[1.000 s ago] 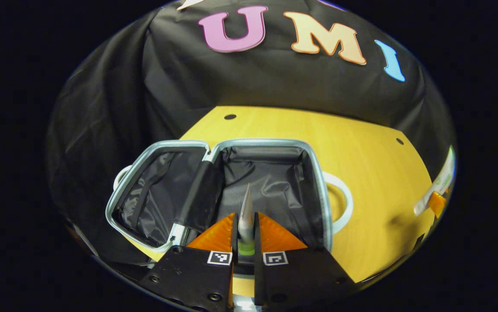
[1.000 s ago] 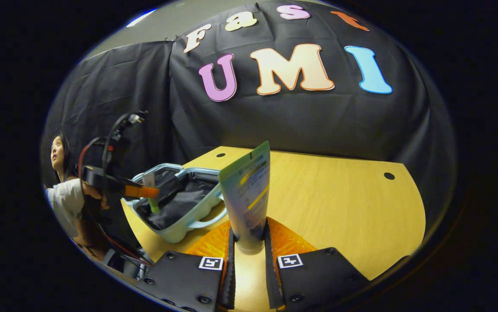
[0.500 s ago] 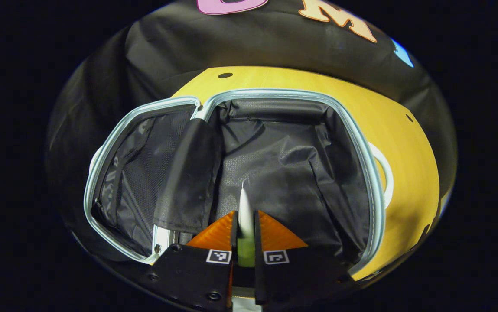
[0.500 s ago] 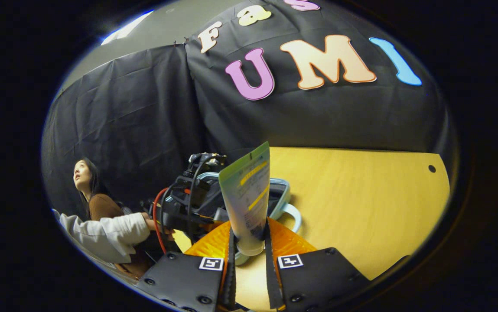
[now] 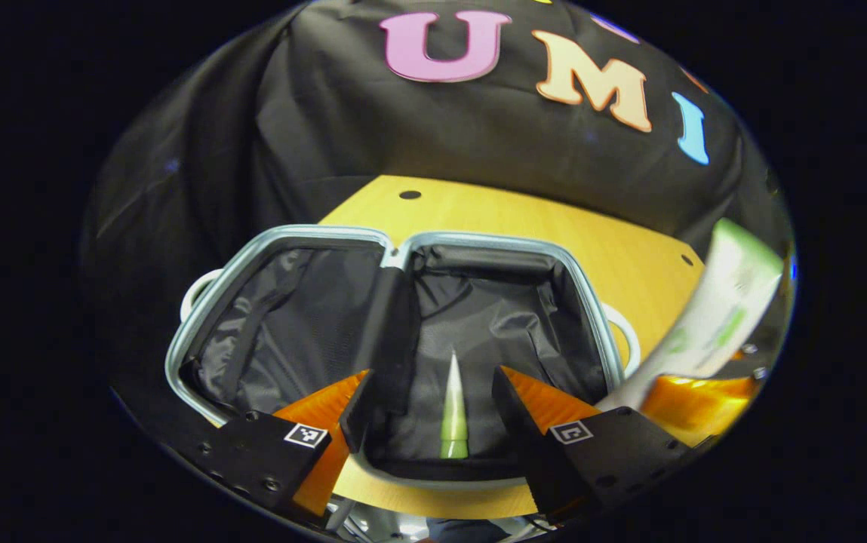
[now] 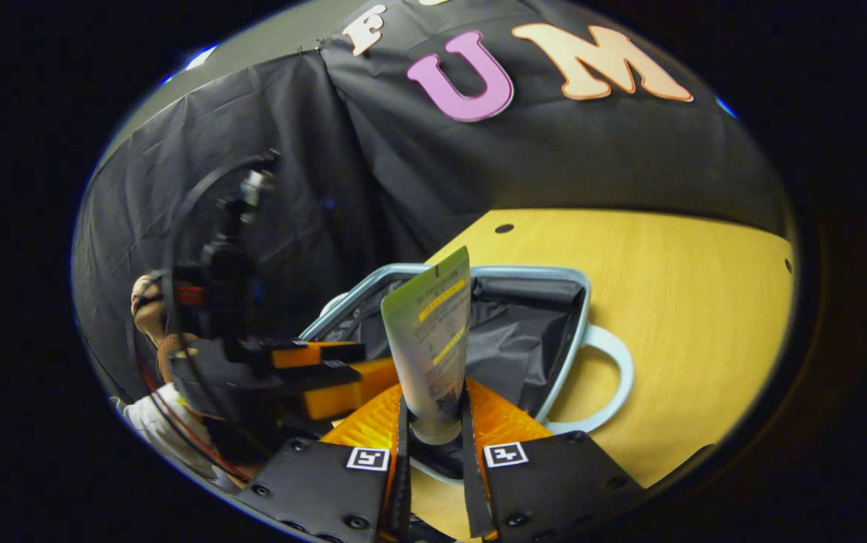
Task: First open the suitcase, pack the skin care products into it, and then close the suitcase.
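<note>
Left gripper view puts you right above the open suitcase [image 5: 395,317], which lies flat on the yellow wooden table [image 5: 524,219] with both black-lined halves showing and its pale blue rim facing up. Your left gripper [image 5: 429,403] stands with its fingers spread wide and grips nothing. Between those fingers, down on the lining of the suitcase's right half, lies the small white tube with a green cap [image 5: 453,407], apart from both fingers. A black fabric flap [image 5: 388,332] hangs over the hinge line between the two halves. White handles stick out from the suitcase's outer sides. At the suitcase's right side your right gripper [image 5: 697,388] comes into sight, carrying the larger white-and-green tube [image 5: 712,309].

In the right gripper view, your right gripper [image 6: 433,445] is clamped on that larger white-and-green tube [image 6: 429,339], cap end down between both fingers, flat crimped end up. It stands over the near edge of the suitcase [image 6: 531,324]. Your left gripper [image 6: 324,369] sits at the suitcase's left, fingers apart, with your white sleeve [image 6: 142,418] beyond it.

The table [image 6: 690,302] stretches bare and glossy past the suitcase, with small dark holes near its far edge. Black cloth [image 6: 312,181] walls the booth behind it.
</note>
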### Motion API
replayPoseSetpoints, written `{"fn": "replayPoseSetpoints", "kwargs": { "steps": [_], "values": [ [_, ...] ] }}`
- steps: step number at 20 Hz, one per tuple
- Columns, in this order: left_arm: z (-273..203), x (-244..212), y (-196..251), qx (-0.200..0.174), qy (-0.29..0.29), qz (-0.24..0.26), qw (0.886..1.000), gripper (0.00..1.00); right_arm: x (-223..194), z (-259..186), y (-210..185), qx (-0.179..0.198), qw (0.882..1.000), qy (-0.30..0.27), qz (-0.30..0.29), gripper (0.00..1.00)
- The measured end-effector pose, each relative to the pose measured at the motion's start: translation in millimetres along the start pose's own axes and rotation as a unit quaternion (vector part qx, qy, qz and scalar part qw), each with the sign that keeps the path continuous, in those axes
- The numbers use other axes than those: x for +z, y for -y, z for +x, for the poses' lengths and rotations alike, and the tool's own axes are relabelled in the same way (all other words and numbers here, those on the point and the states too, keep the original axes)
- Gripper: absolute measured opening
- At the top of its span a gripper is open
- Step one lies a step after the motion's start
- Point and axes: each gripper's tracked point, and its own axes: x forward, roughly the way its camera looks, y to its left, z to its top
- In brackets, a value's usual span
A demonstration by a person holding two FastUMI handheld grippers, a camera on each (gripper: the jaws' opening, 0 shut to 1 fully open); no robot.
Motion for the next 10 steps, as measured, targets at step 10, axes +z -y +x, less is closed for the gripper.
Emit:
{"fn": "replayPoseSetpoints", "kwargs": {
  "steps": [10],
  "values": [
    [-27,30,-156,0.111,0.032,-0.06,0.991,0.91,-37,43,9,-0.035,0.996,-0.061,0.049,0.56]
  ]
}}
